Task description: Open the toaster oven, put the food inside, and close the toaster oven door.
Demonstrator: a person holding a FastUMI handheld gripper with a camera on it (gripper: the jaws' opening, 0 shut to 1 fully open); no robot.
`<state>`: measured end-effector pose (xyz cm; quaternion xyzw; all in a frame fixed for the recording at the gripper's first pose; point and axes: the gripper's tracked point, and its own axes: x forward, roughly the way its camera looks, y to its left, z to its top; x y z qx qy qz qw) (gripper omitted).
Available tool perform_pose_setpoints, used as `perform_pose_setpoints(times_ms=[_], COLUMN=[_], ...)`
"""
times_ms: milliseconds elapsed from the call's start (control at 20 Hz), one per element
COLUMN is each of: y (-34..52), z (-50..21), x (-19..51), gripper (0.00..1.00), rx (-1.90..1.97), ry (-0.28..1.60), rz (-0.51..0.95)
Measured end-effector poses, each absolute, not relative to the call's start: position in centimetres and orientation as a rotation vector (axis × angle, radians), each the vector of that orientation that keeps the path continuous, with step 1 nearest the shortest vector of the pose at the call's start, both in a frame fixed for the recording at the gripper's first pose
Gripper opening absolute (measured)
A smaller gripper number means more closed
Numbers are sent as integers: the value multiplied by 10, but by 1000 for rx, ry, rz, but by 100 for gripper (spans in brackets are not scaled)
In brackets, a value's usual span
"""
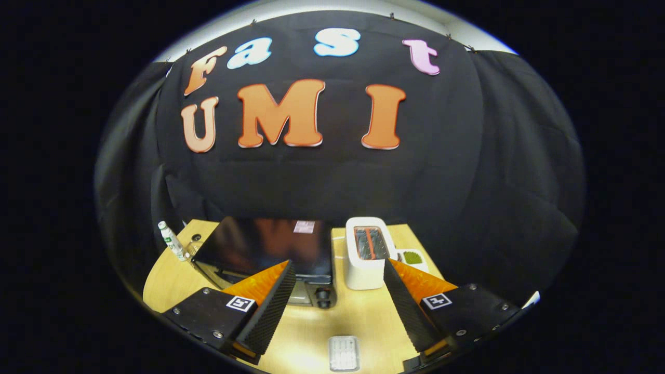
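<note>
toaster oven (265, 252): black, glossy top, on the wooden table (358, 311), beyond the fingertips and mostly ahead of the left finger; its front edge with a dark knob (323, 300) shows in the gap between the fingers. food: cannot tell which item it is. gripper (337, 272): raised above the table, looking down and forward, fingers spread wide, nothing between them. white toaster (366, 252): upright, just right of the oven, ahead of the right finger. small white dish (413, 258): green contents, just right of the toaster. white bottle (171, 240): tilted, near the oven's left side. pale ribbed rectangular piece (344, 353): flat on the table, below and between the fingers.
</note>
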<state>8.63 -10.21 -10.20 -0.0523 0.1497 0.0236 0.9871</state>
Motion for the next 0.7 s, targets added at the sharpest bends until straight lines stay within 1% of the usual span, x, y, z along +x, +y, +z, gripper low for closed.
perform_pose_setpoints(times_ms=[200,400,700], y=[-152,-186,-215], z=[-48,-10,-5], x=[83,77,66], gripper=[100,100,100], rx=[-100,-94,-34], ry=[198,110,78], rz=[26,10,25])
